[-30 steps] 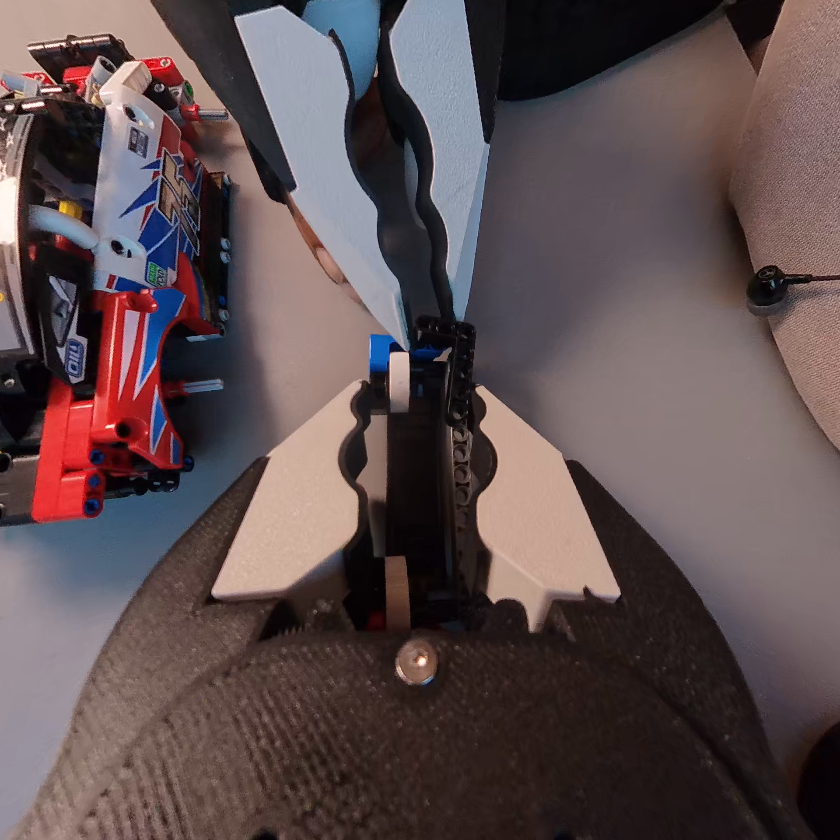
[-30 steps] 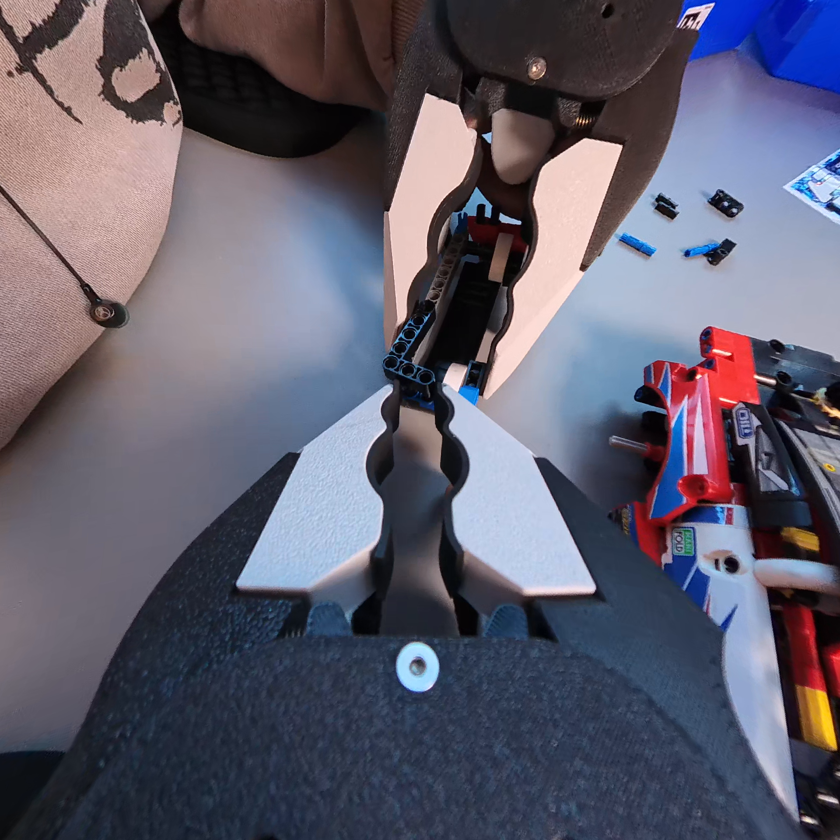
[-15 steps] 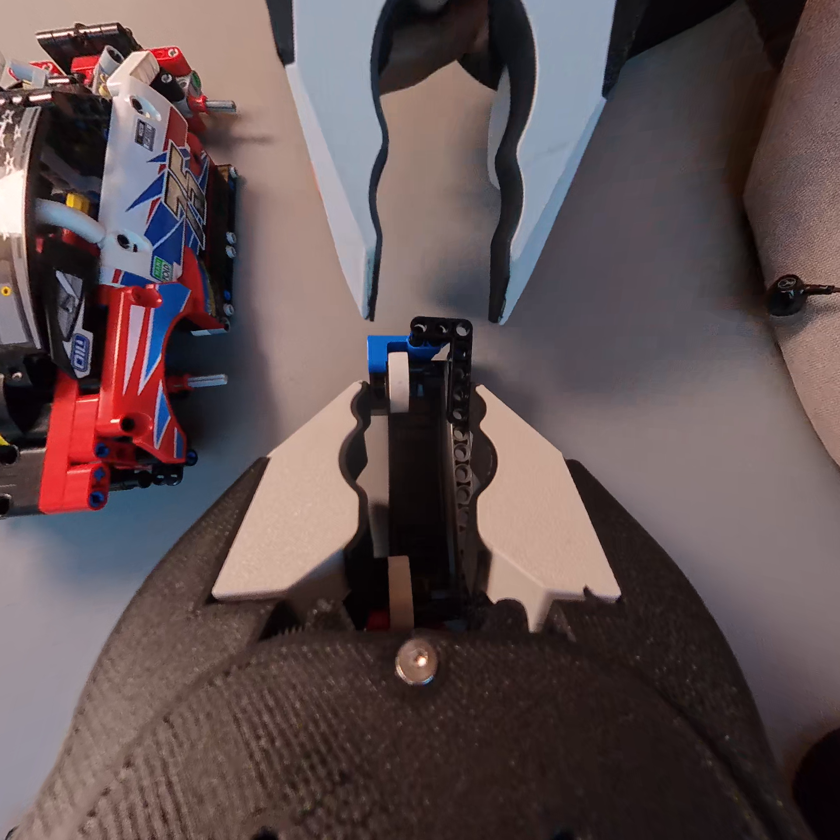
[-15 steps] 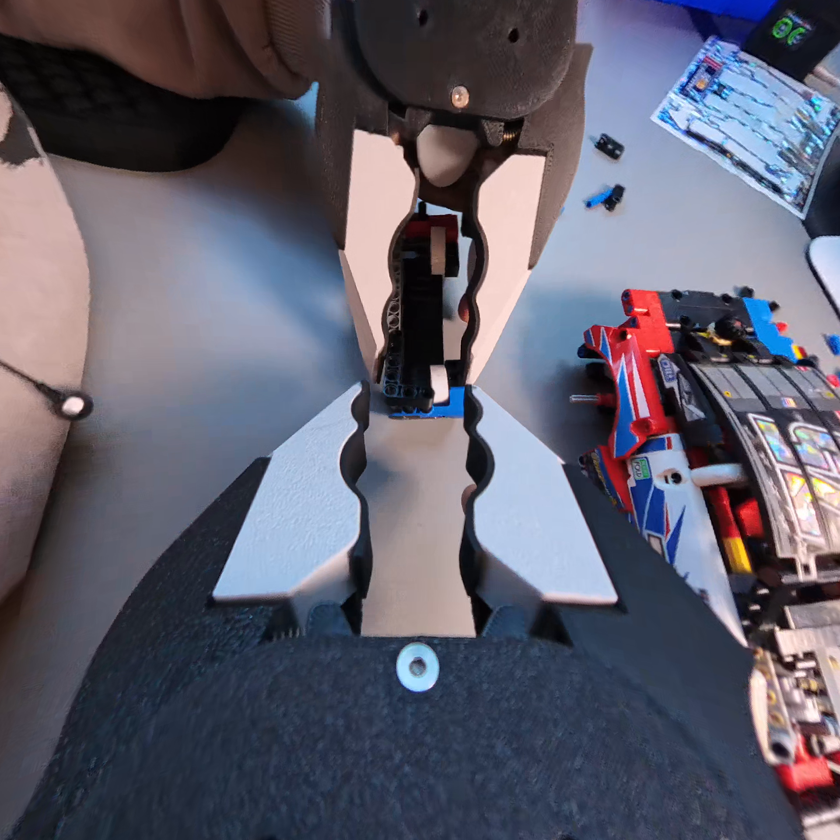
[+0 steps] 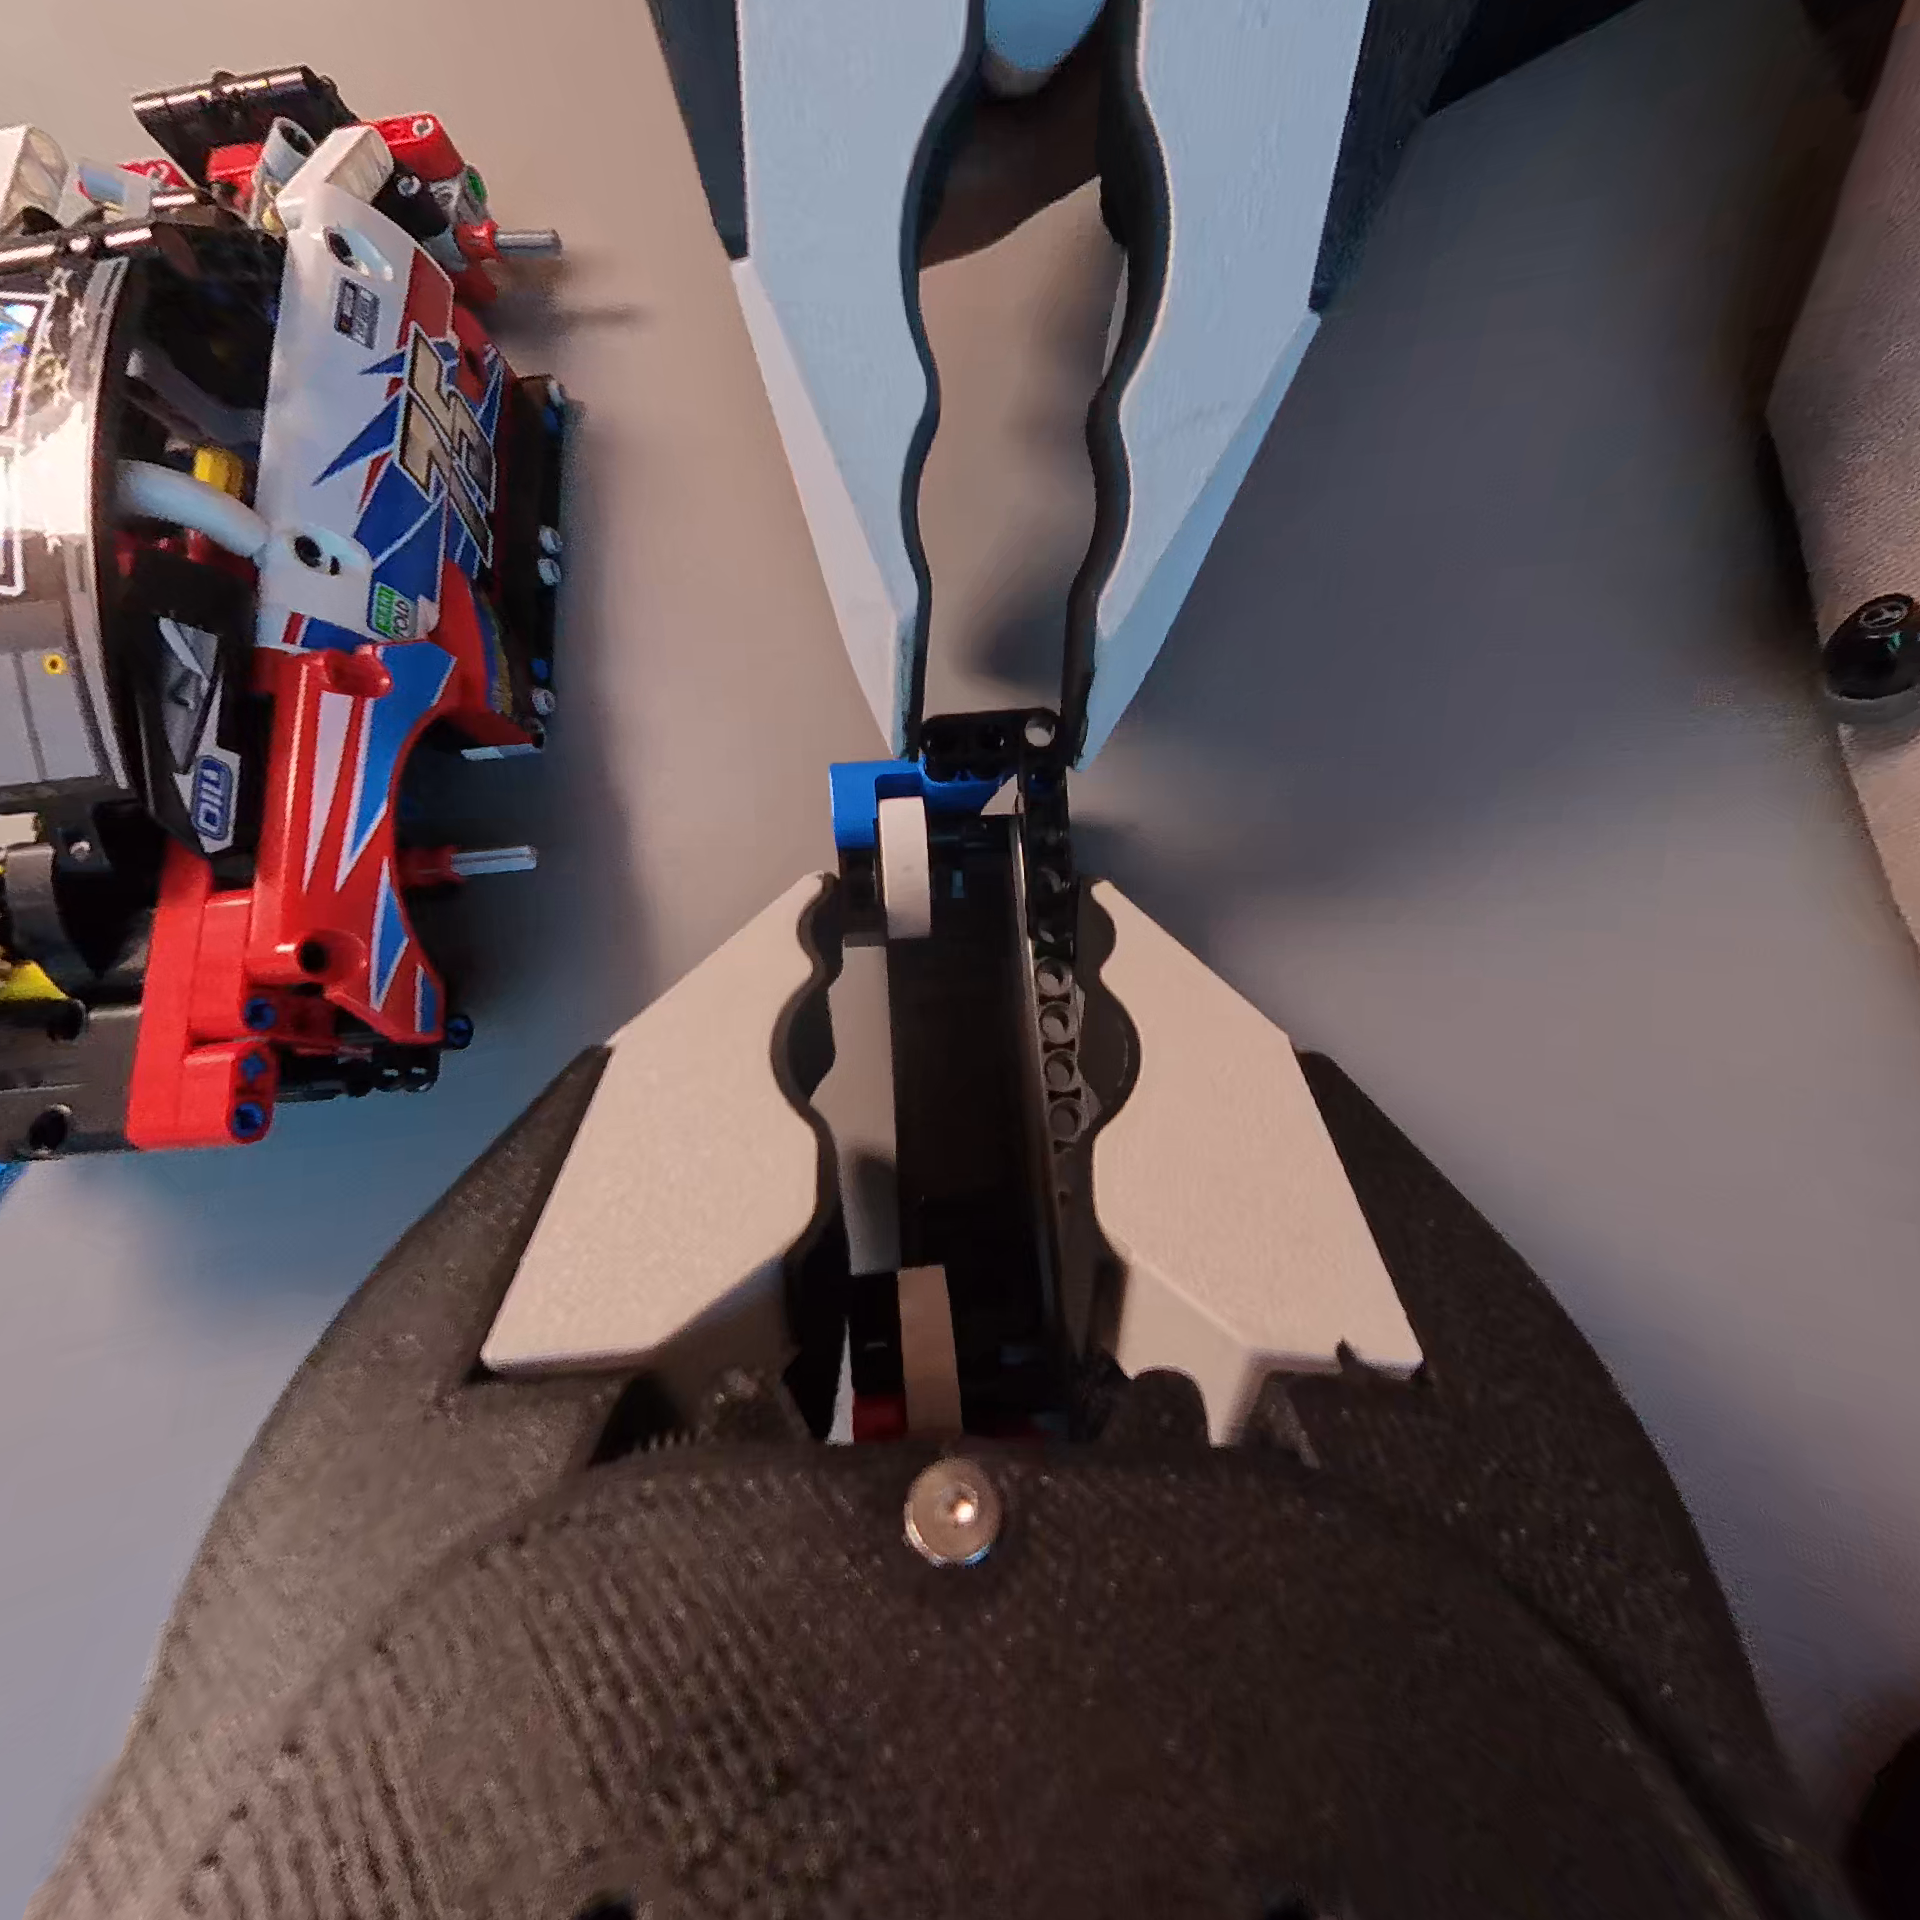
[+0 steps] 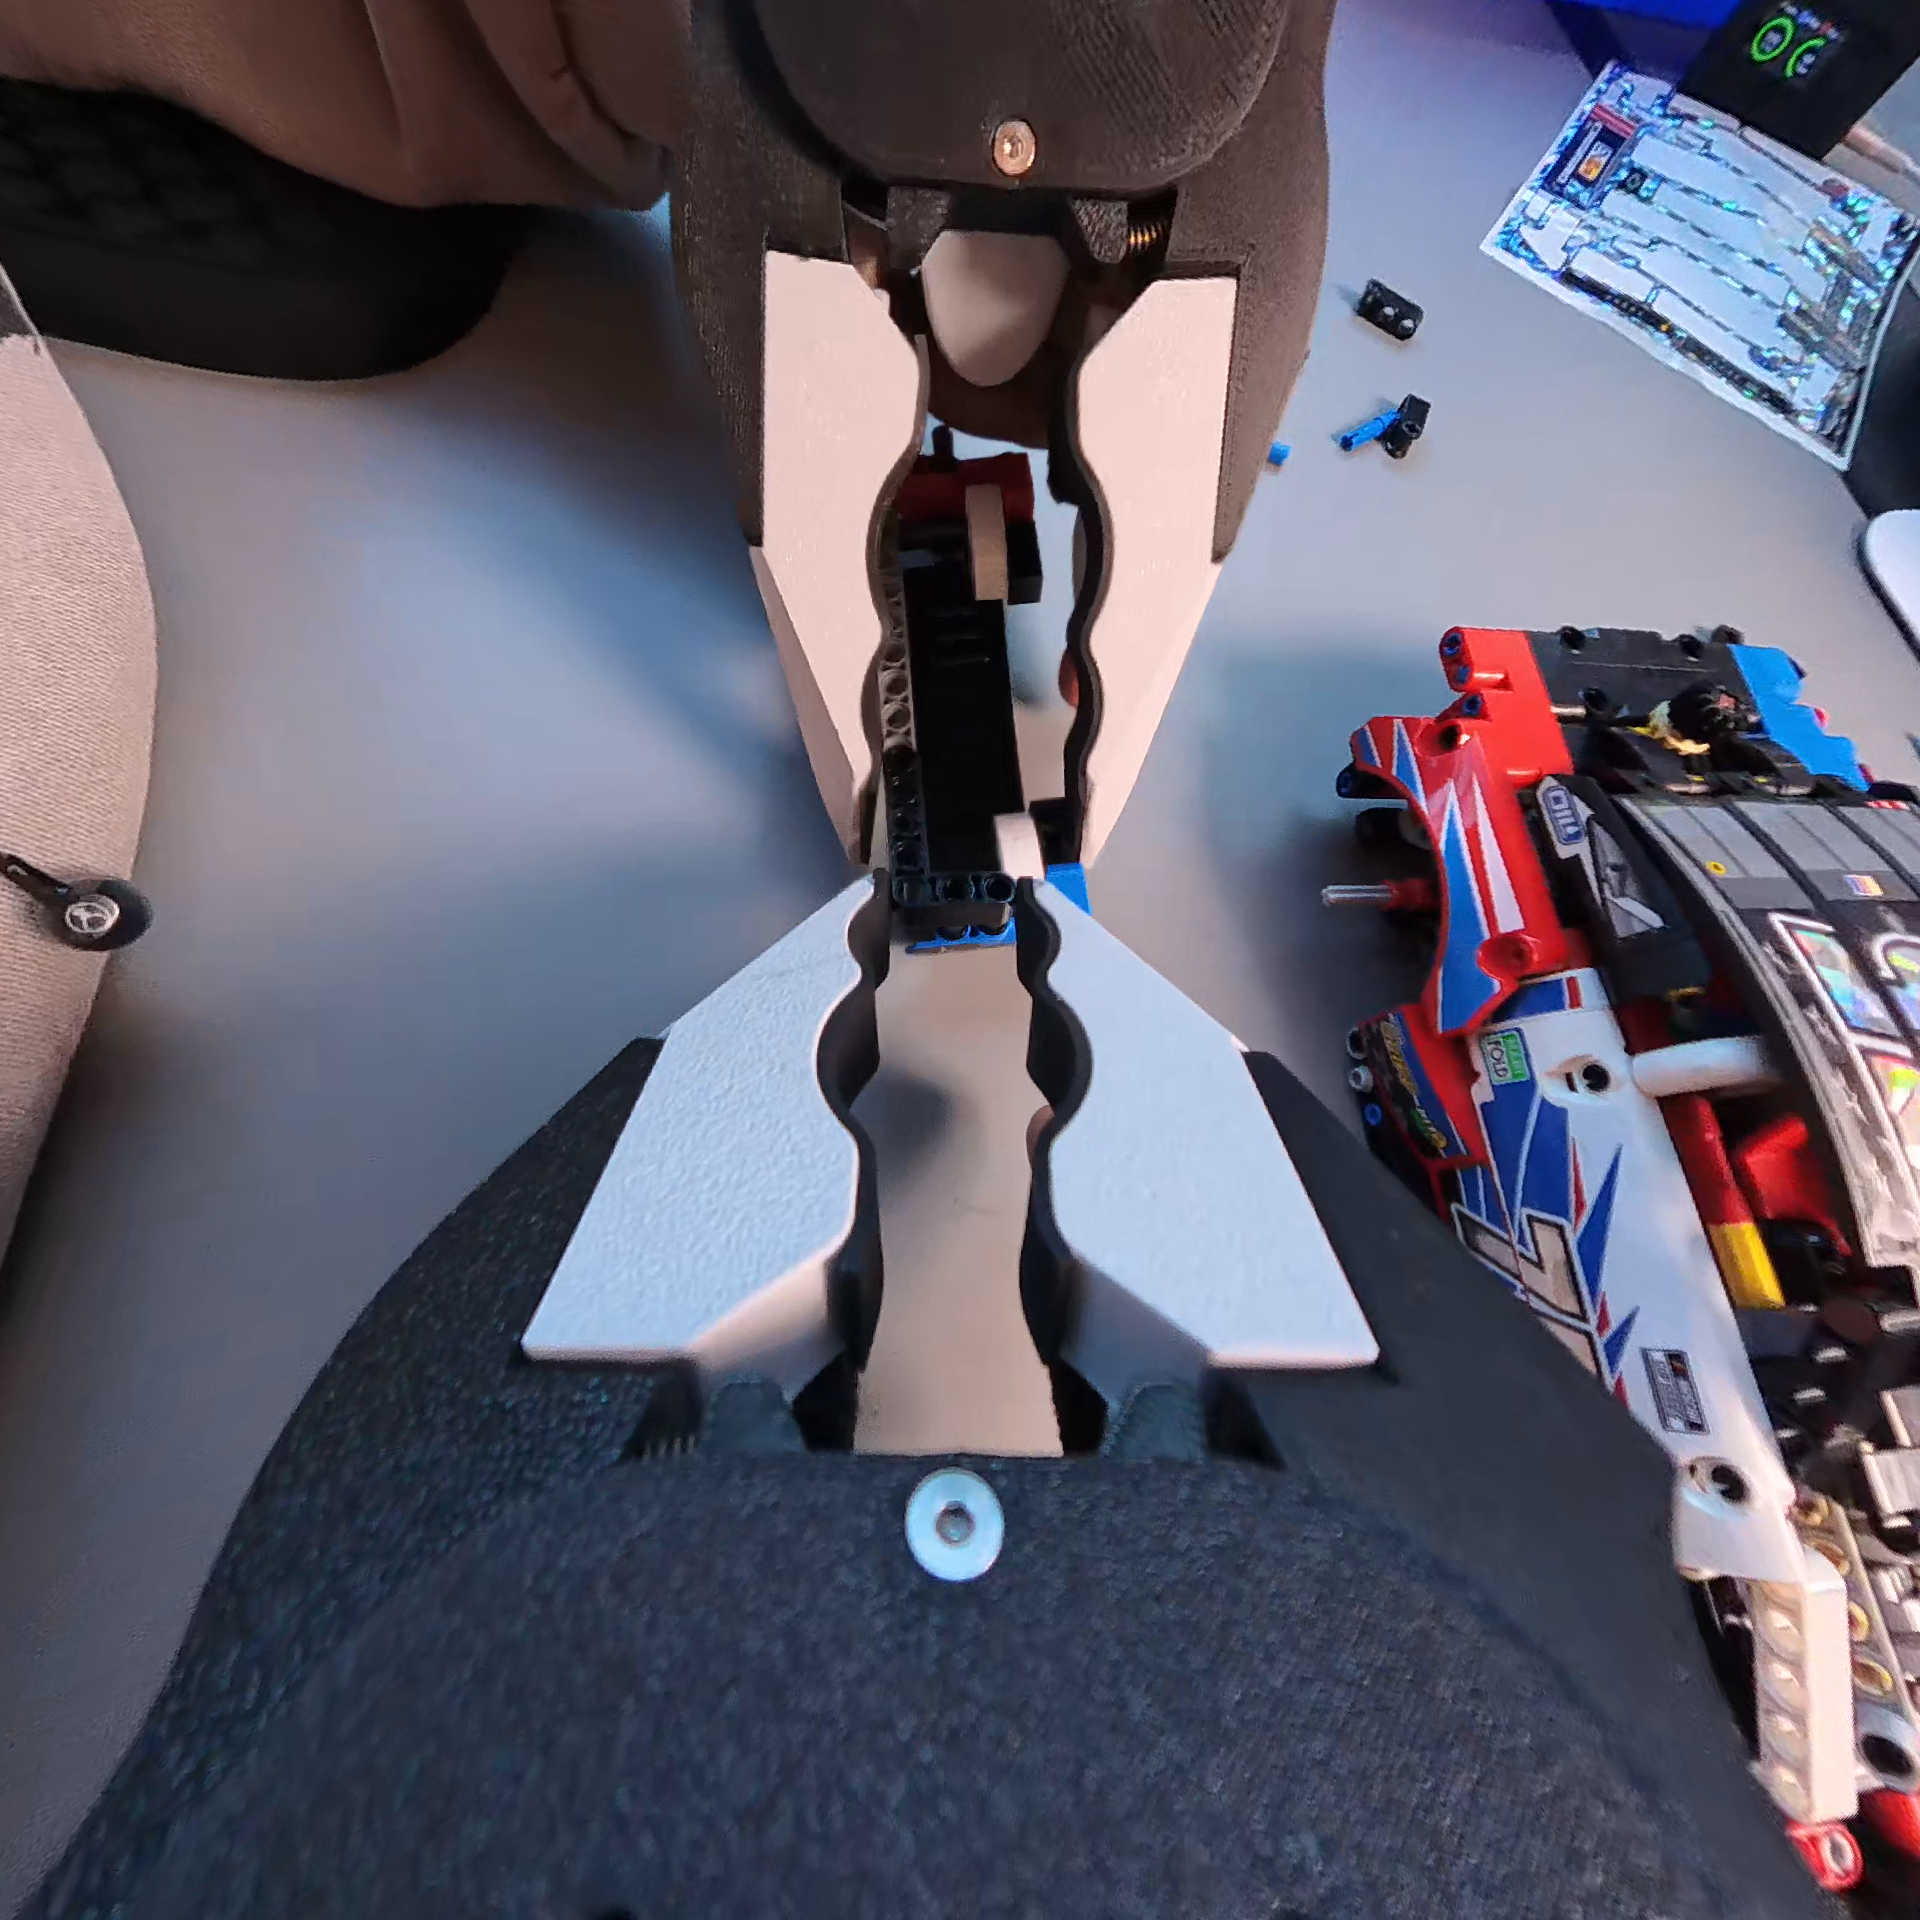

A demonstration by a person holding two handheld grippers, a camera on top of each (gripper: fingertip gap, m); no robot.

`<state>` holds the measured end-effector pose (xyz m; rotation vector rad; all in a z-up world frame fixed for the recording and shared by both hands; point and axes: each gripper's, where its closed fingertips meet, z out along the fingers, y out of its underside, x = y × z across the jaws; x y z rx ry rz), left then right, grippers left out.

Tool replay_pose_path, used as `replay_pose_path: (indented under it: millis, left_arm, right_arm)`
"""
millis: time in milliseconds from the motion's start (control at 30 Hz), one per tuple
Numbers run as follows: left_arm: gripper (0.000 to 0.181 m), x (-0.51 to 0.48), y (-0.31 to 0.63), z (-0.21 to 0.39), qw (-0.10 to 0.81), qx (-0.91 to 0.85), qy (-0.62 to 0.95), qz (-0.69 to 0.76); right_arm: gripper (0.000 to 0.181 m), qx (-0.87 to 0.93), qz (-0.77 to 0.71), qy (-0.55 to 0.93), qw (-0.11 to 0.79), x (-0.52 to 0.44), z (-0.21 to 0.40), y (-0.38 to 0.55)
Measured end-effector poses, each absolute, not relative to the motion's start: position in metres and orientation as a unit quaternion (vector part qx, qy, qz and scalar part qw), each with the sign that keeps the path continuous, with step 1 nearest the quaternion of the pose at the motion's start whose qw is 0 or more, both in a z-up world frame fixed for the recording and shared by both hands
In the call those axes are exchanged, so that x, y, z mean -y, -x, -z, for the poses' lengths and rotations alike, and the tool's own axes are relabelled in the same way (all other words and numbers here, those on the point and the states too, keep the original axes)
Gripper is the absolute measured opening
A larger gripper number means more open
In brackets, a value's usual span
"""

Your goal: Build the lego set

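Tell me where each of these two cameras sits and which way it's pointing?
Left wrist view: sits on the left claw, looking along its fingers, which clamp a black lego piece; the right claw faces it, the lego car to one side.
Right wrist view: sits on the right claw, looking the opposite way at the left claw; a sleeve shows above.
Shared: both claws, piece, car, grey table.

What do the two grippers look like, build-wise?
Both match. The left gripper and right gripper each have a rounded black body with a coarse woven-looking texture and a silver screw at its centre front. Each carries two light grey wedge-shaped fingers with black wavy inner pads. No cables show on either. A beige sleeve sits behind the left gripper.
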<state>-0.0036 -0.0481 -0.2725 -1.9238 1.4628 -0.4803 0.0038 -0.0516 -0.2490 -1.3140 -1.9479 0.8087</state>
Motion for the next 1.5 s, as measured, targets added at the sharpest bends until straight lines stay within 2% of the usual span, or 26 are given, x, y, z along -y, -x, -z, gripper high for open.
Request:
replay_pose_path:
  millis: [33, 433, 1100, 1267, 1333, 1500]
  left_arm:
    - [0.044, 0.048, 0.005, 0.274, 0.33, -0.562, 0.737, 0.177]
    - [0.042, 0.047, 0.007, 0.275, 0.361, -0.549, 0.728, 0.197]
    - [0.043, 0.045, 0.01, 0.274, 0.374, -0.53, 0.735, 0.198]
    - [0.049, 0.045, 0.012, 0.263, 0.386, -0.527, 0.733, 0.188]
    - [0.043, 0.046, 0.008, 0.253, 0.403, -0.52, 0.726, 0.201]
    - [0.014, 0.051, 0.0, 0.252, 0.405, -0.541, 0.711, 0.195]
  right_arm:
    - [0.021, 0.743, -0.311, 0.5, 0.319, 0.051, 0.249, -0.004]
    - [0.021, 0.757, -0.35, 0.447, 0.323, 0.05, 0.254, -0.005]
    - [0.021, 0.759, -0.339, 0.453, 0.322, 0.048, 0.256, -0.002]
    - [0.021, 0.762, -0.327, 0.458, 0.32, 0.047, 0.257, -0.001]
    - [0.021, 0.763, -0.323, 0.459, 0.321, 0.046, 0.257, 0.0]
    - [0.021, 0.76, -0.32, 0.463, 0.325, 0.045, 0.258, 0.002]
